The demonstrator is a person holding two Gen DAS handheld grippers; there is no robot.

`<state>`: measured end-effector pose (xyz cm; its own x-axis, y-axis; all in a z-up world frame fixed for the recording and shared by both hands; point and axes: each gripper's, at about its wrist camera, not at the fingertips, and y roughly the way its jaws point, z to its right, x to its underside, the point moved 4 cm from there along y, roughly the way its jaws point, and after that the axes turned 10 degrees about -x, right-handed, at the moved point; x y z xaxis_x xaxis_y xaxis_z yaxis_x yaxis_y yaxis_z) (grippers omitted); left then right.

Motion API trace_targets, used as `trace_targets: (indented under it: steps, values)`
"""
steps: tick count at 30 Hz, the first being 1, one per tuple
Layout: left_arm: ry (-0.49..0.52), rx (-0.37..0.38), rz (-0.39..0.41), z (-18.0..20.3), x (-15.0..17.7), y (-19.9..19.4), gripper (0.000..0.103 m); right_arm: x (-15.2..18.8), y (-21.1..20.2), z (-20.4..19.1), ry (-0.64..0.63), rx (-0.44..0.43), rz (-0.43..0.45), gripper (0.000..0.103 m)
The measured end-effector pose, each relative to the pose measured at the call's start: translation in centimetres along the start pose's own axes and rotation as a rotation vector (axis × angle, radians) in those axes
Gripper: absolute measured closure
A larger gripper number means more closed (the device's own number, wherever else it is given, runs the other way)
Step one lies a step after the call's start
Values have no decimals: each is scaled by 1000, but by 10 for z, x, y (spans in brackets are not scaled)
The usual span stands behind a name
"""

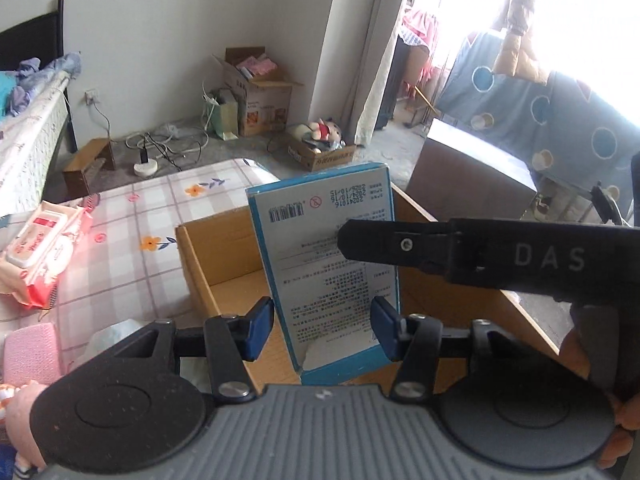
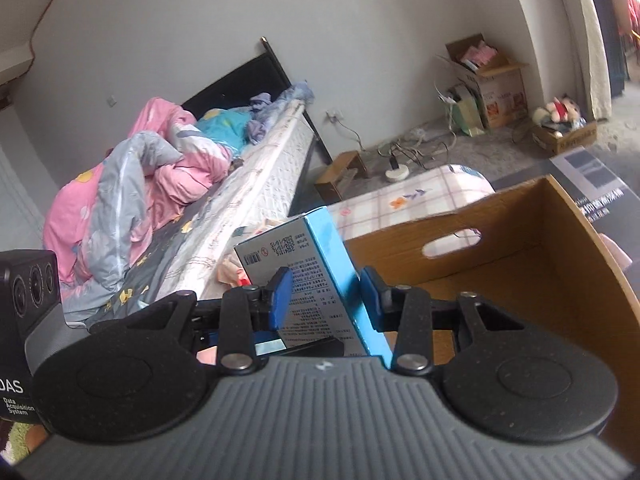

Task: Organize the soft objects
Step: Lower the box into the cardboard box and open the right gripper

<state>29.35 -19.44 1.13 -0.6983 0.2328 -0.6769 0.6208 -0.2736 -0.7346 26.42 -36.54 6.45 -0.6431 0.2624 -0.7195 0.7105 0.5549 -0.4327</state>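
Blue-edged rectangular cardboard carton with a white printed back (image 1: 324,264) held upright between both tools, over the open brown corrugated cardboard box (image 1: 208,256); left gripper (image 1: 322,330) pinching the carton's lower part, blue pads (image 1: 260,326) pressed on its two narrow sides, jaws partly spread to the carton's width; right gripper (image 2: 322,300) likewise clamped on the same carton (image 2: 304,280), one blue pad on the printed face, the other on the plain blue side; in the left wrist view, black finger of the right tool (image 1: 400,246) crossing in from the right, its tip against the printed face; ahead of and below both grippers, box interior bare, oval hand-hole (image 2: 454,244) in the wall ahead of the right gripper; left of the left gripper, pink-and-white soft pack of wipes (image 1: 44,252) lying on the checked floral tablecloth (image 1: 132,240), well apart from the box; nearer, low left, a pink knitted cloth (image 1: 34,354); far ahead of the left gripper, plush toys in a small carton on the floor (image 1: 320,140); left of the right gripper, bed with rumpled pink and grey bedding (image 2: 136,176).
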Motion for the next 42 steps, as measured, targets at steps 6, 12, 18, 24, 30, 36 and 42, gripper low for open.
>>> trace_targets:
  steps: [6, 12, 18, 24, 30, 36, 42]
  values:
    - [25, -70, -88, -2, -6, 66, 47, 2, 52, 94, 236, -7, -148, 66]
    - [-7, -84, -69, -19, -13, 71, 45, 34, 127, 152, 384, 10, -269, 66]
    - [-31, -93, -5, -36, -12, 36, 43, 63, 161, 167, 395, 79, -381, 65]
    - [-68, -103, 11, -54, 1, 9, 43, 74, 193, 148, 332, 90, -446, 68]
    - [-95, -122, 2, -74, 26, -14, 42, 69, 231, 123, 175, 74, -476, 72]
    - [-138, -154, 5, -95, 54, -32, 40, 64, 257, 97, 70, 60, -508, 72]
    - [-163, -207, 37, -111, 71, -53, 36, 62, 267, 97, 77, 72, -485, 70]
